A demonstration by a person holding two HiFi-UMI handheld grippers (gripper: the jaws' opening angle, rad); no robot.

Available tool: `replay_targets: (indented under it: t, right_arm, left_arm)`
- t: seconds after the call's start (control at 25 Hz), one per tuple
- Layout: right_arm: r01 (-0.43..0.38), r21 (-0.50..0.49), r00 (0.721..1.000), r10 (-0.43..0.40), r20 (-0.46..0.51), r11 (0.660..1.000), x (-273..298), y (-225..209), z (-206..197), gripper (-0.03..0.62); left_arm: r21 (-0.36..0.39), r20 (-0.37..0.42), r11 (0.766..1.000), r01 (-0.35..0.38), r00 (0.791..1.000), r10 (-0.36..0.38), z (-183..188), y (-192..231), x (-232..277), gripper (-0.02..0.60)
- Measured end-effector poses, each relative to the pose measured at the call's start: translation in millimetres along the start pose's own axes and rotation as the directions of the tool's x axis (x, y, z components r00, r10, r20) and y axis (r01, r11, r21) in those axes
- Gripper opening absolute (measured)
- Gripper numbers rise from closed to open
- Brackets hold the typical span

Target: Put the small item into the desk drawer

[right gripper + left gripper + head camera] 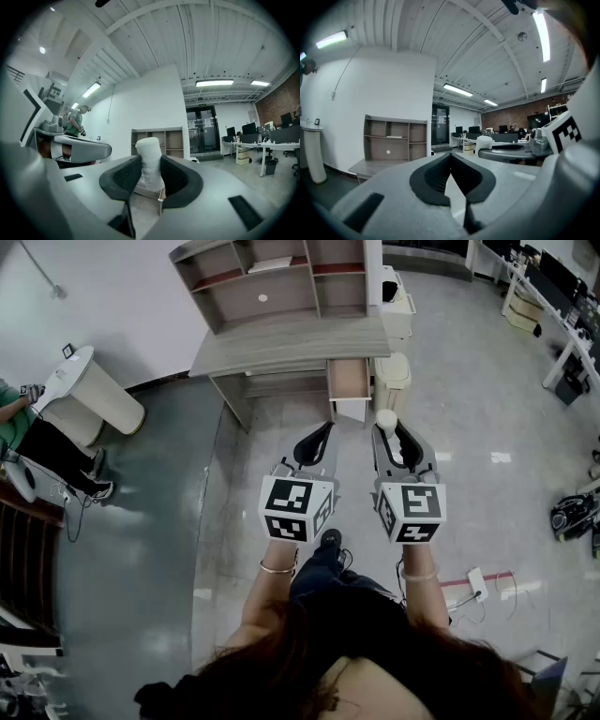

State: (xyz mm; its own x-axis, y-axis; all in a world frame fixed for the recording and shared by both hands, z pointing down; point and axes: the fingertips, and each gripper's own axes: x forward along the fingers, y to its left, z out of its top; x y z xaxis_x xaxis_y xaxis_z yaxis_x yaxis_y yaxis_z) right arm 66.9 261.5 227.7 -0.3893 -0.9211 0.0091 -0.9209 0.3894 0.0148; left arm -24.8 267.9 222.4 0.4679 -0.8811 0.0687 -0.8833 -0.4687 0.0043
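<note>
I hold the small white item upright in my right tongs, just short of the open drawer under the tabletop; carrying in and releasing remain. Left tongs clenched, empty. Head view gives the gap to the drawer; right gripper view shows the grip.

Even, cool indoor light in all three views, with washed-out colours. I get ceiling tube lights blown to white in the left gripper view, and a milder strip in the right gripper view. In the head view the glossy floor has pale glare patches and only soft shadows. There is heavy fisheye bend, and both gripper views have black vignetted corners. The left gripper and right gripper shells near the lens look soft to me. The background is sharp enough.
</note>
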Motion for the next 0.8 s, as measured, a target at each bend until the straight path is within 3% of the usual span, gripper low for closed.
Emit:
replay_targets:
  t: [0.8]
  right_arm:
    - [0.064, -0.04, 0.998, -0.064, 0.005, 0.997, 89, -15, -6, 0.121]
  left_arm:
    - [-0.035, -0.006, 0.998, 0.057, 0.998, -0.058, -6, 56, 73, 0.015]
